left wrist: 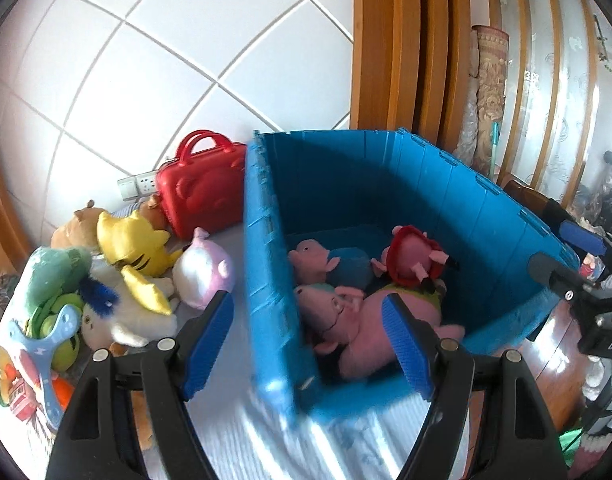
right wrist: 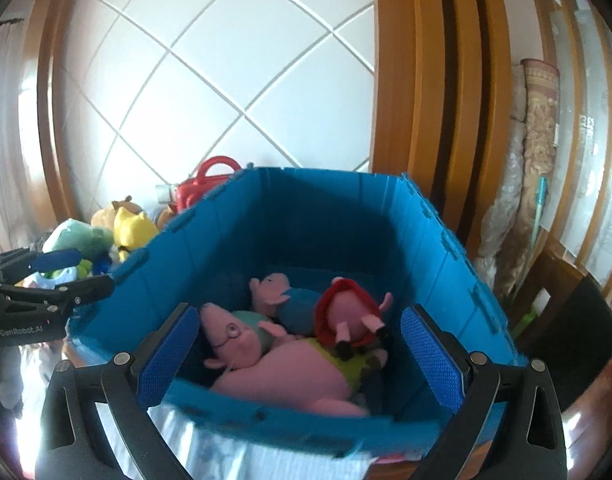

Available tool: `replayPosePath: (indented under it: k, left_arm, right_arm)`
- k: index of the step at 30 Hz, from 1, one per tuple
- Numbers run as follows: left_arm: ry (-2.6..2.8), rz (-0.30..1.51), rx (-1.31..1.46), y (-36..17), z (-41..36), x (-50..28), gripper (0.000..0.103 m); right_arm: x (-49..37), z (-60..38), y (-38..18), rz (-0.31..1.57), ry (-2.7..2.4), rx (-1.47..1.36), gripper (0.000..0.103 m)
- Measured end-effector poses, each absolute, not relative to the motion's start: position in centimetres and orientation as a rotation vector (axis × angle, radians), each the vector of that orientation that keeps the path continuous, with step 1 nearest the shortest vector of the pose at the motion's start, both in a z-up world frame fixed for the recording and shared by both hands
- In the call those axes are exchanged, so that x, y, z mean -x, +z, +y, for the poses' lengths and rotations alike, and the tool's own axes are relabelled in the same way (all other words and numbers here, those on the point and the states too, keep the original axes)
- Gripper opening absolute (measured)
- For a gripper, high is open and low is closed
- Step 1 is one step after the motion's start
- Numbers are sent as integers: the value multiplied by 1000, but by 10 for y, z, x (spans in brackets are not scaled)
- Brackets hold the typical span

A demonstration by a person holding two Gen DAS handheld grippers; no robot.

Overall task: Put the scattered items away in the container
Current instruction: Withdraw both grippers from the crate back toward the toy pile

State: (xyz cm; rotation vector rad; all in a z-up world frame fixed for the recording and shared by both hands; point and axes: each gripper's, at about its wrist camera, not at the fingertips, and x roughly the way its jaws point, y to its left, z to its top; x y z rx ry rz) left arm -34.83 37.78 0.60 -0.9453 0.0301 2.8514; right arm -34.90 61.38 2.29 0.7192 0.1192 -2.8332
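Observation:
A blue plastic bin (left wrist: 262, 280) stands on a white striped sheet, and several pink pig plush toys (left wrist: 357, 332) lie in it, one in a red dress (left wrist: 409, 260). My left gripper (left wrist: 306, 344) hangs open over the bin's near left corner with nothing between its blue pads. Left of the bin lies a pile of plush toys: a yellow one (left wrist: 134, 244), a white-pink one (left wrist: 202, 268) and a green one (left wrist: 54, 272). My right gripper (right wrist: 302, 360) is open and empty above the bin's (right wrist: 306, 216) near rim, over the pigs (right wrist: 266, 376). Each gripper shows at the edge of the other's view.
A red hard case (left wrist: 198, 192) stands against the tiled wall behind the pile, next to a wall socket (left wrist: 140, 186). Wooden frames (left wrist: 385, 48) and a rolled carpet (left wrist: 489, 92) rise behind the bin. A dark wooden surface (left wrist: 553, 364) lies to the bin's right.

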Motion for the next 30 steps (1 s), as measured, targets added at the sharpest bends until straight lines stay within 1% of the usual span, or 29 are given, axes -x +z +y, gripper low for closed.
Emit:
replayPosePath:
  k: [5, 10, 15, 21, 25, 30]
  left_arm:
    - [2848, 18, 952, -3, 337, 316, 76]
    - [2861, -8, 996, -17, 302, 290, 76]
    - [2898, -9, 1031, -27, 277, 257, 76]
    - [3002, -62, 1062, -29, 248, 212, 76]
    - [3049, -30, 1126, -28, 229, 181, 76]
    - [3075, -72, 1147, -28, 195, 148, 76]
  right_arm:
    - [308, 574, 25, 121, -2849, -707, 102]
    - [274, 538, 12, 137, -2843, -751, 102]
    - [248, 513, -2, 132, -2795, -792, 102]
    - [223, 486, -9, 146, -2709, -769, 102]
    - [211, 466, -23, 114, -2620, -804, 102]
    - [191, 438, -27, 65, -2580, -825, 102]
